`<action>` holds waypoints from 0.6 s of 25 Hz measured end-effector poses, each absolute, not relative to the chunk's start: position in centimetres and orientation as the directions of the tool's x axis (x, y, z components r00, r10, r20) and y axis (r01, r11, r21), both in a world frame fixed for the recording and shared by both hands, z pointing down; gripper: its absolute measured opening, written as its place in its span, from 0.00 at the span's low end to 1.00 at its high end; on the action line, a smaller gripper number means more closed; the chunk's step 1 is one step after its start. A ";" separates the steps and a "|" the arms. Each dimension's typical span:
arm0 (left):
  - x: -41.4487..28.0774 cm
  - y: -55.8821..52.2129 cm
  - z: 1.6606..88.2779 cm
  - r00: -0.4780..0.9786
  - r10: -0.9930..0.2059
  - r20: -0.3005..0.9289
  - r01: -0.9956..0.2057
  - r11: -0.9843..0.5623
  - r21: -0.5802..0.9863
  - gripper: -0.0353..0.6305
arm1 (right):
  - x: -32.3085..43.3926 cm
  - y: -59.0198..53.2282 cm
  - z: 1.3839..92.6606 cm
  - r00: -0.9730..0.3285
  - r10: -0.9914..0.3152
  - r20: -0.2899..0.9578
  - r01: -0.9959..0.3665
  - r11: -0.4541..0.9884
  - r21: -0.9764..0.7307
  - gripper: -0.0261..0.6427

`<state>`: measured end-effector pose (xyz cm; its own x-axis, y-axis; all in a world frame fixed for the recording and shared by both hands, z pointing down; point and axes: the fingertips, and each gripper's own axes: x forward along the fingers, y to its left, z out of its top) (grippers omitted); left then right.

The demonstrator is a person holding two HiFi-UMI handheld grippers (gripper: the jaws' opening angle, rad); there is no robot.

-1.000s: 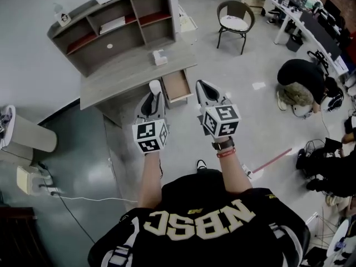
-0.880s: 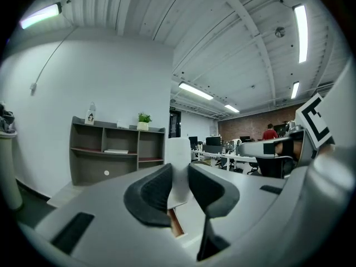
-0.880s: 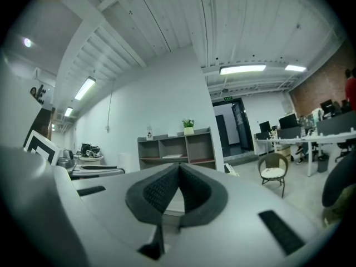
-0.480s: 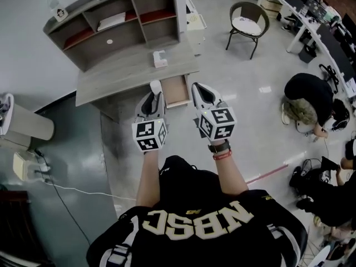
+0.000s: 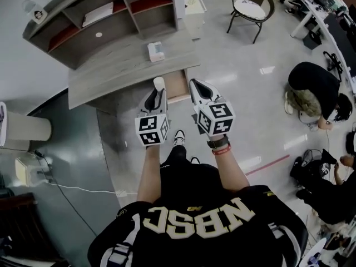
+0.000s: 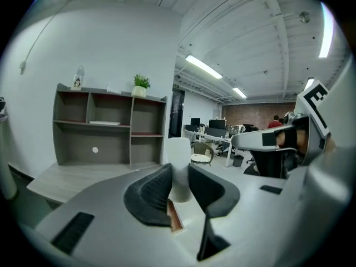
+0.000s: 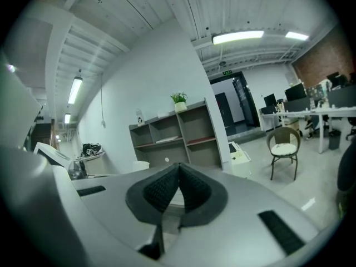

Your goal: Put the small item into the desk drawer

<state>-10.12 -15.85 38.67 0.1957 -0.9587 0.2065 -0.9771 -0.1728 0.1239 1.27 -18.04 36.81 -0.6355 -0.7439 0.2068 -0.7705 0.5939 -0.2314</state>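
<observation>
Your left claw [image 5: 158, 89] is clenched on the small white item [image 5: 159, 83], held up over the desk's near edge. Head view shows only the item's top past the tips. The left gripper view shows it upright between the jaws, rounded, its bottom hidden, and what it is stays unclear. Your right claw [image 5: 196, 86] is clenched with nothing in it; only the right gripper view shows the jaws meeting. The drawer [image 5: 177, 85] stands open at the desk's [image 5: 111, 74] near right, between both claws; its left part is covered and its inside is hard to read. On the desk, farther back, sits a small box [image 5: 156, 51]; behind it is a shelf unit [image 5: 105, 15], cut off at the top. Far right there is a chair [image 5: 251, 7] and a crouched person [image 5: 311, 88].
</observation>
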 end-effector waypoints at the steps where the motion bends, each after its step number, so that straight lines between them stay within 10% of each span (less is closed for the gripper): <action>1: -10.3 -16.7 39.4 0.203 -0.954 0.220 -0.975 -0.177 0.132 0.21 | 0.8 -18.7 37.3 -0.638 -0.739 0.216 -0.768 0.593 -0.241 0.05; 15: -11.2 -24.4 49.2 0.321 -0.869 0.376 -0.947 -0.279 0.162 0.21 | -2.6 -25.4 44.2 -0.612 -0.710 0.348 -0.791 0.542 -0.285 0.05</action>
